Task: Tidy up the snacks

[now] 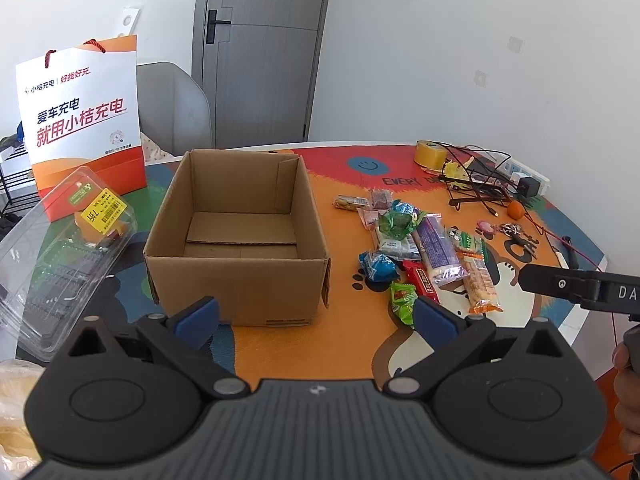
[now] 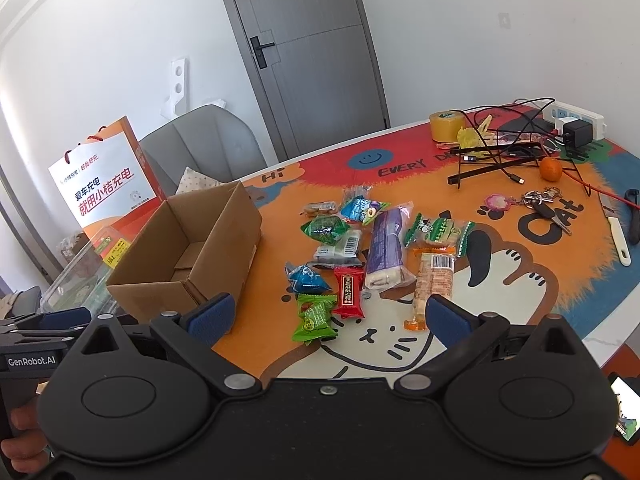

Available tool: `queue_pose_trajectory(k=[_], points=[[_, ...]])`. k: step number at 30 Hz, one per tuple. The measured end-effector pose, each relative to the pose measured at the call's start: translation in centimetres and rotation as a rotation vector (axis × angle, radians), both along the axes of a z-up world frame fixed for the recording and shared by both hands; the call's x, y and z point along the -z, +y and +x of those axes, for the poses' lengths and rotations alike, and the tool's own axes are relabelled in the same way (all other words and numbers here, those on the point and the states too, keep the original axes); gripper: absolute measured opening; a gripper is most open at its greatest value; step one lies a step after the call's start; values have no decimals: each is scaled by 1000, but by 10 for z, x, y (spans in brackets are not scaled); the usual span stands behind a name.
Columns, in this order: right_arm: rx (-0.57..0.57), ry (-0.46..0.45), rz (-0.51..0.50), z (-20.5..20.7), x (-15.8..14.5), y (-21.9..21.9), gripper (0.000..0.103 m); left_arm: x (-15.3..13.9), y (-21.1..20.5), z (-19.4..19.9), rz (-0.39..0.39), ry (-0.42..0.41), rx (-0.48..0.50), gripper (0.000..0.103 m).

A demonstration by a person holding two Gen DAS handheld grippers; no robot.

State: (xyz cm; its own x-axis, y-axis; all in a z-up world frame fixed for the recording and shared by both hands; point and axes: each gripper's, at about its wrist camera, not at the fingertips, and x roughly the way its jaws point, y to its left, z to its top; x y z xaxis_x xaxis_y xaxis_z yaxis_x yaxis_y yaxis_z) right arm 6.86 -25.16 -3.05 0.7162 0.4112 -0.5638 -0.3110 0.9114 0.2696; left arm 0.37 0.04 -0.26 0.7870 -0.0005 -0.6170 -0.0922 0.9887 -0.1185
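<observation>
A round table (image 1: 592, 216) under a bright cartoon-cat mat (image 2: 520, 280) stands in a white-walled room with a grey door (image 1: 260, 40) at 12 o'clock. An empty box (image 1: 236, 232) sits left; snacks (image 2: 360, 248) lie at its 3 o'clock. Both grippers, left (image 1: 316, 314) and right (image 2: 328, 316), gape wide, holding nothing.

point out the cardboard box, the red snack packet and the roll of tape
cardboard box (image 1: 276, 294): left wrist view, near outer wall
red snack packet (image 2: 349, 291): right wrist view, middle of the printed front
roll of tape (image 2: 446, 125): right wrist view, outer yellow side
</observation>
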Motion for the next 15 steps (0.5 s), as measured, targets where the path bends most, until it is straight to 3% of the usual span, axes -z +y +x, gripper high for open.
queue_pose_trajectory(k=[15], points=[[-7,12,-3,2,2,3,103,0,-1,-1,-1,-2,0,102]])
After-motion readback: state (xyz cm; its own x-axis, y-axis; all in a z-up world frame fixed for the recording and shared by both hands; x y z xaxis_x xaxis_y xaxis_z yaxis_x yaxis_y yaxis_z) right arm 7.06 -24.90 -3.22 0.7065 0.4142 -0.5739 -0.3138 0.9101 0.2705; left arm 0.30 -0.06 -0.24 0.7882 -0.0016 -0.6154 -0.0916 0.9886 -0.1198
